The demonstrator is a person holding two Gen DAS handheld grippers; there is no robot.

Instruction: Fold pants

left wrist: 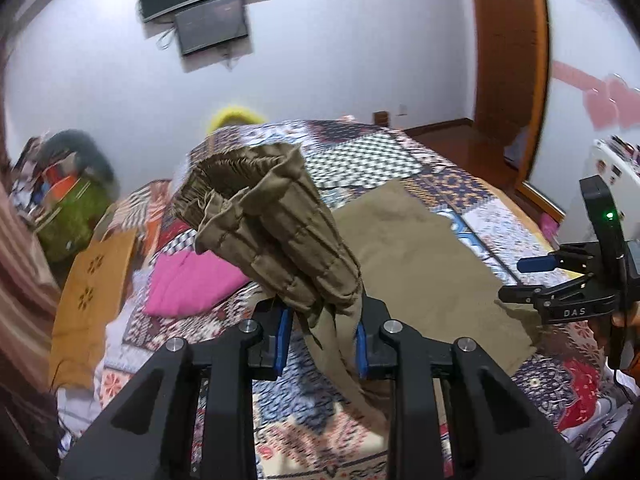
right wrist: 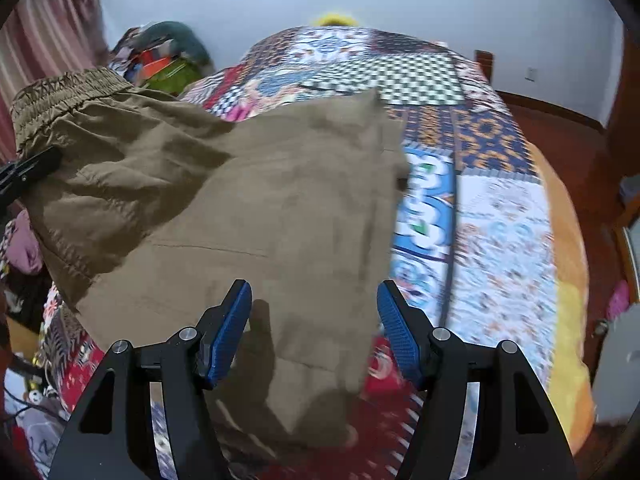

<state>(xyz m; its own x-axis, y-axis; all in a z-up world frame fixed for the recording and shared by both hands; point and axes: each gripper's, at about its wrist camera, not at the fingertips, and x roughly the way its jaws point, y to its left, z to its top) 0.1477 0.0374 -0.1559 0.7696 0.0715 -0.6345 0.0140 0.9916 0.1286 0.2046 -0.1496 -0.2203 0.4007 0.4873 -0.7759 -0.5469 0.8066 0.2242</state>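
Nearby, pink cloth point(left wrist: 192, 280) beside pants point(left wrist: 276, 216) pinched in left fingers point(left wrist: 282, 340); right fingers point(right wrist: 230, 332) spread

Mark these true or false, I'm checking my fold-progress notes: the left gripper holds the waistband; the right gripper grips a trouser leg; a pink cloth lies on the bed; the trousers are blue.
1. The left gripper holds the elastic waistband end of the khaki fabric trousers: true.
2. The right gripper grips a leg: false, its fingers stand open above the cloth.
3. A pink cloth lies on the patchwork-quilted bed: true.
4. The trousers are blue: false, khaki.
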